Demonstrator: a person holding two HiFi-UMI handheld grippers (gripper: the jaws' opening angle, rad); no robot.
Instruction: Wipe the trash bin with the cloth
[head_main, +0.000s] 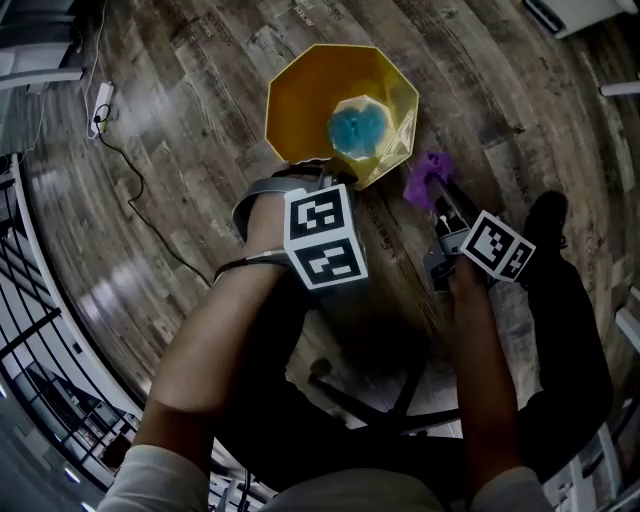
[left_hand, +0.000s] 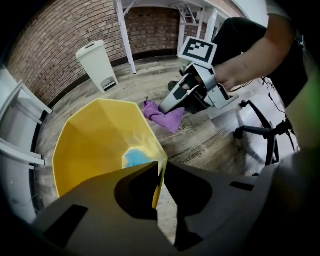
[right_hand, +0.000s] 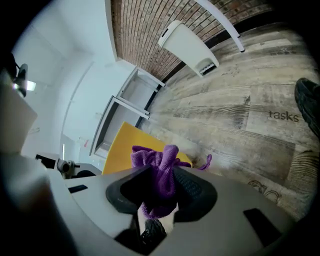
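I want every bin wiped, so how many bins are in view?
2: a yellow bin on the floor, its rim in the left gripper, and a white bin by the brick wall. More may be hidden.

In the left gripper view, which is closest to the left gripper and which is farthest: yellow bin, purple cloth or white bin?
1. Yellow plastic trash bin: its rim sits in the left gripper.
2. Purple cloth: beyond the bin, on the right, held by the right gripper.
3. White lidded bin: far back by the brick wall.
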